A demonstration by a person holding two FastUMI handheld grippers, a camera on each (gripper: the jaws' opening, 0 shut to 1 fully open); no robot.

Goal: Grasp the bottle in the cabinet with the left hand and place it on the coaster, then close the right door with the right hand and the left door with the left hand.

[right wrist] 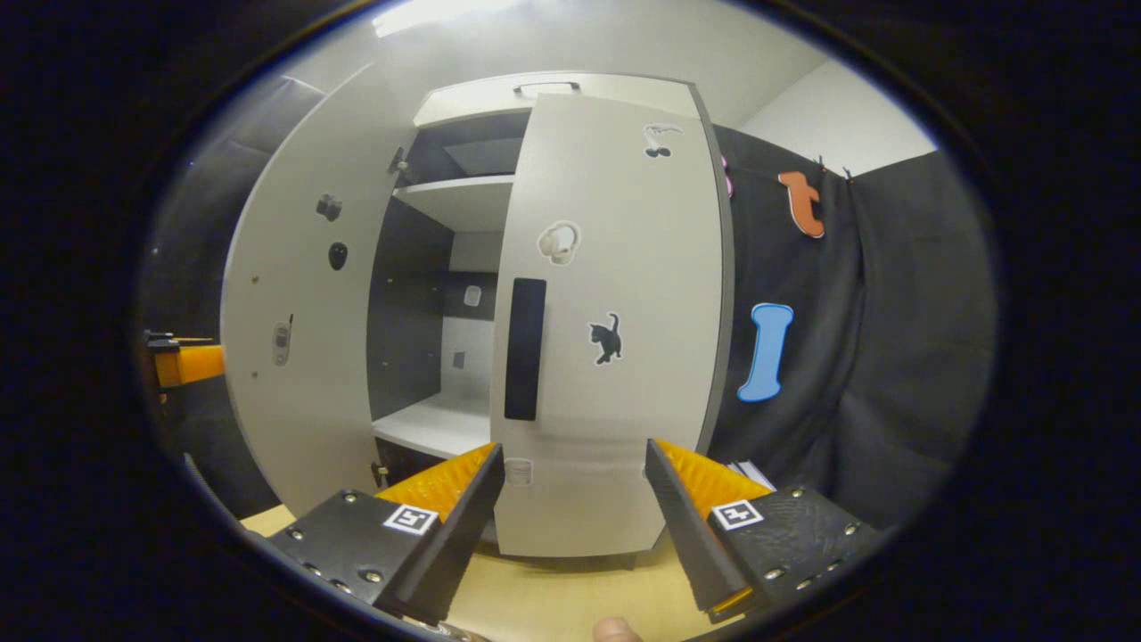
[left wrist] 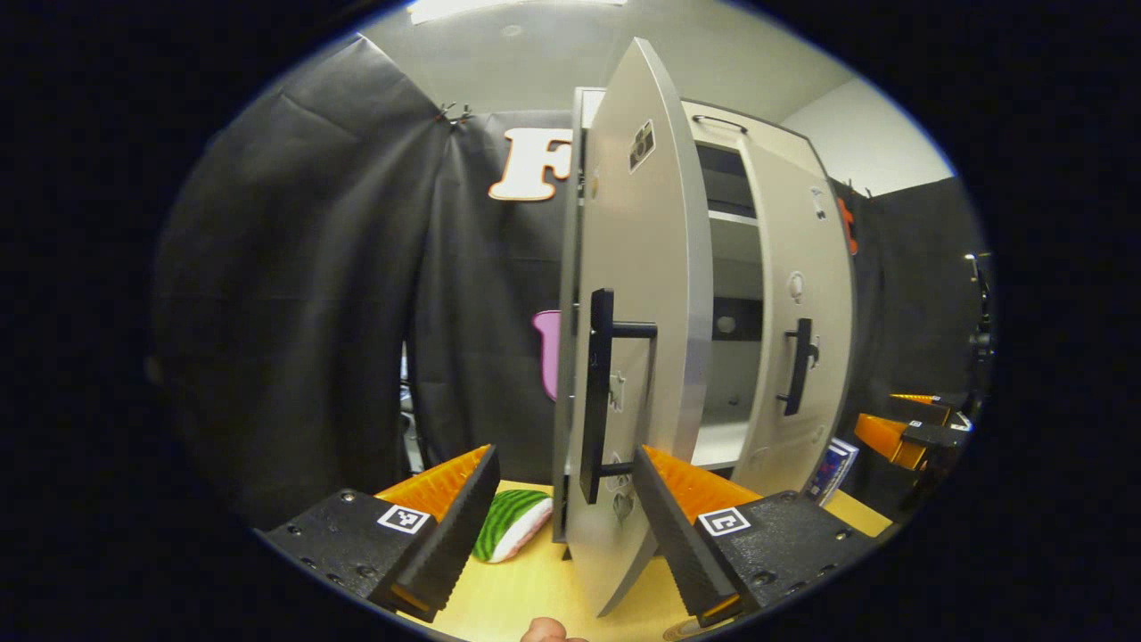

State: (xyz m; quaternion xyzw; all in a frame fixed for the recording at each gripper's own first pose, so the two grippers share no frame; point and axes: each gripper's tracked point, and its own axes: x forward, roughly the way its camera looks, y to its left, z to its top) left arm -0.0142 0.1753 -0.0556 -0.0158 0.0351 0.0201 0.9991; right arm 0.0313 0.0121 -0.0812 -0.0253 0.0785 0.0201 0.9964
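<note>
- Left tongs [left wrist: 563,526]: fingers apart, nothing between them, low over the surface [left wrist: 526,588], with the free edge of the left door [left wrist: 637,357] just ahead.
- Right tongs [right wrist: 570,522]: fingers apart and empty, facing the outer face of the right door [right wrist: 615,321].
- Right door: nearly shut, a gap left on its handle side. Judged the step in hand; a flat push on the panel near the handle [right wrist: 525,348] would serve better than a pinch.
- Left door: standing wide, edge-on to the left tongs, its bar handle [left wrist: 599,392] on the near face.
- Room: left door needed a clear arc across the surface; a green striped object [left wrist: 510,524] lay beside its lower corner, outside the arc as judged.
- Cabinet [right wrist: 463,201]: the shelves in sight bare.
- Bottle, coaster: position could not be told; placing presumed done.
</note>
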